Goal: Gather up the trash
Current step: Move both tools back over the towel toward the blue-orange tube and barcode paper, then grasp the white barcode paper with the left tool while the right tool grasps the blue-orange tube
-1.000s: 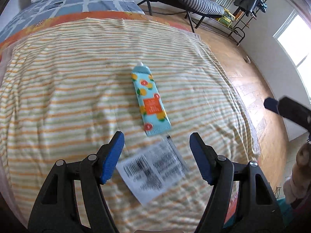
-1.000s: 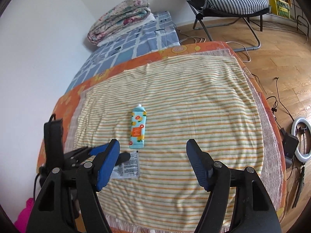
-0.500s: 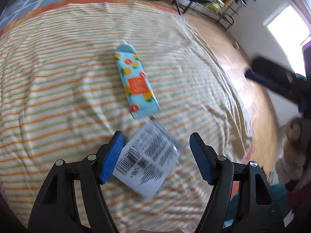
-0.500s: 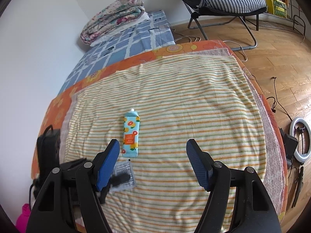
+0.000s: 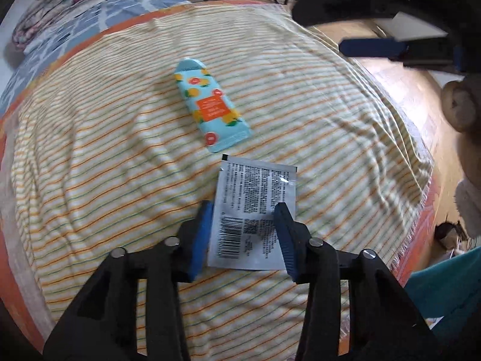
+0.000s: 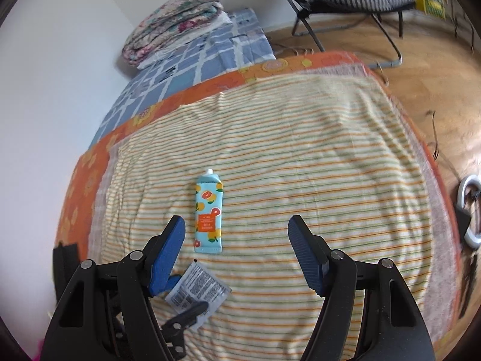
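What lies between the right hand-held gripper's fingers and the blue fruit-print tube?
Only bare striped blanket; the right wrist view shows the right hand-held gripper open just short of the tube.

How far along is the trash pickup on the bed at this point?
Nothing looks collected yet. In hand: the left gripper has just been closing around the sachet, which lies flat on the striped sheet. Left: the tube, untouched beyond it; the right gripper hangs open and empty.

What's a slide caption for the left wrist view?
Left claw closing around a printed sachet on the striped blanket, fruit-print tube beyond.
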The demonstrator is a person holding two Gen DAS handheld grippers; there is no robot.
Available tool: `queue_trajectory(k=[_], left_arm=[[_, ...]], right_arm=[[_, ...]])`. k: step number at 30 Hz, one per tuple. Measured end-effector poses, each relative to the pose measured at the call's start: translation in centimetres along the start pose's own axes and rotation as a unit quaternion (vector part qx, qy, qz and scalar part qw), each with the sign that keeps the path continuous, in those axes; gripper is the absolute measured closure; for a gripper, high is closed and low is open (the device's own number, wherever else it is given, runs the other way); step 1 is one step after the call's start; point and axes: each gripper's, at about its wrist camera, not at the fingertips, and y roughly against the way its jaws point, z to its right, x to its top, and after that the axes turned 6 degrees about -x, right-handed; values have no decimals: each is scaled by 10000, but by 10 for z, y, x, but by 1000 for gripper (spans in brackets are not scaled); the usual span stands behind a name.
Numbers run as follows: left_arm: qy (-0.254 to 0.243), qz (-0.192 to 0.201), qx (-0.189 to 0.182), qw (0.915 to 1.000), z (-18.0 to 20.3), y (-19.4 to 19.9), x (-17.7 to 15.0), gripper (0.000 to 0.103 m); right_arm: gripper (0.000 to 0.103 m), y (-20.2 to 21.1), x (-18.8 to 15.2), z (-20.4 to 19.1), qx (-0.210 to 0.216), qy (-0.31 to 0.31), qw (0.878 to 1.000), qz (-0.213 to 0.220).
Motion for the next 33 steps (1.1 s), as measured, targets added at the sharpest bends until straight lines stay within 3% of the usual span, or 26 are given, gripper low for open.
queue_trajectory(k=[3, 7, 9, 11, 13, 15, 19, 21, 23, 26, 28, 33], left_arm=[[246, 83, 57, 9996, -21, 9, -4, 71], [292, 26, -177, 9994, -30, 15, -10, 71], [346, 28, -170, 9993, -25, 16, -10, 58], [282, 61, -386, 9988, -12, 16, -9, 36], [-47, 29, -304, 9995, 5, 14, -7, 31], [-411, -76, -6, 9991, 21, 6, -5, 31], [-495, -282, 440, 9974, 27, -11, -1, 31], [-385, -245, 413, 9981, 22, -12, 2, 32], [-211, -187, 405, 9988, 15, -10, 4, 41], [66, -94, 244, 9996, 0, -7, 6, 41], [-13, -79, 431, 9990, -3, -5, 4, 41], [229, -7, 498, 9985, -21, 2, 3, 42]], right_arm=[[32, -13, 4, 3, -20, -141, 9999, -68], [32, -27, 6, -8, -171, 70, 9998, -123], [32, -32, 6, -14, -216, 163, 9995, -131], [32, -34, 8, -19, -254, 196, 9994, -118], [32, -33, 10, -19, -249, 182, 9995, -83], [32, -32, 12, -19, -262, 167, 9995, -35], [32, -34, 14, -14, -336, 138, 9993, -31], [32, -36, 14, -10, -358, 87, 9993, -53], [32, -37, 14, -8, -380, 60, 9992, -60], [32, -39, 13, -10, -395, 126, 9991, -80], [32, -42, 13, -14, -394, 188, 9990, -94], [32, -49, 13, -25, -339, 327, 9988, -116]])
